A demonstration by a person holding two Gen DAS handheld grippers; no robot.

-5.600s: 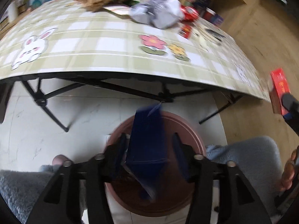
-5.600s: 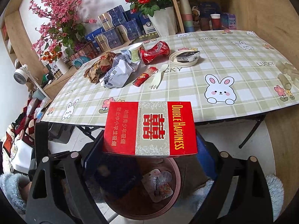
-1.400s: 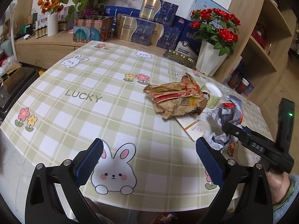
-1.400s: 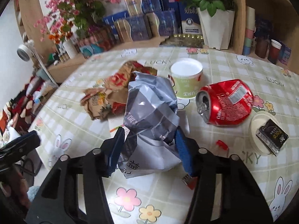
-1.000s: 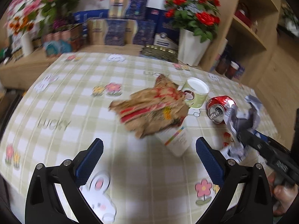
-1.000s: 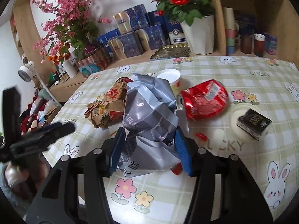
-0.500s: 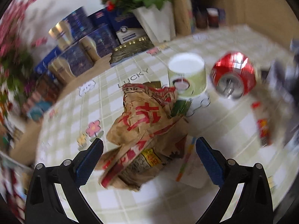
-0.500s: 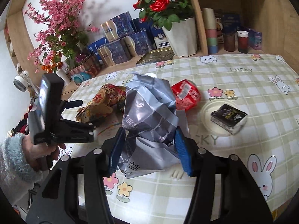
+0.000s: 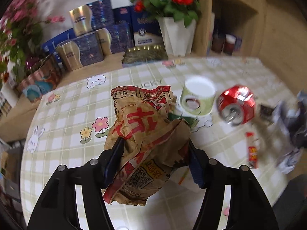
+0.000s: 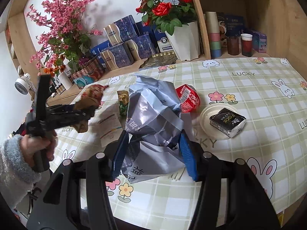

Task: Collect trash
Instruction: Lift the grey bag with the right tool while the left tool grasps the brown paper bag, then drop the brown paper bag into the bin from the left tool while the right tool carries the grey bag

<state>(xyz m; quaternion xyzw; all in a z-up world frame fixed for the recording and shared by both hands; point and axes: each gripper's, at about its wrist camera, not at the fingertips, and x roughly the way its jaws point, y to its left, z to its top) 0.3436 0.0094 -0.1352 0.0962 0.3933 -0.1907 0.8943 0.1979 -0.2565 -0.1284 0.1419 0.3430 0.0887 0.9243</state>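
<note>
My left gripper is shut on a crumpled brown paper bag with red print and holds it above the checked table. In the right wrist view the left gripper holds that bag at the left. My right gripper is shut on a crumpled grey plastic mailer bag, lifted off the table. On the table lie a crushed red can, a green paper cup, a red sachet and a printed card.
A white paper plate carries a black tissue pack. A green-gold wrapper lies by the card. A white pot of red roses, blue gift boxes and pink flowers stand behind the table. Cups sit on the shelf.
My left gripper went from wide open to shut on the brown paper bag and raised it. My right gripper keeps its hold on the grey bag and has drawn back a little.
</note>
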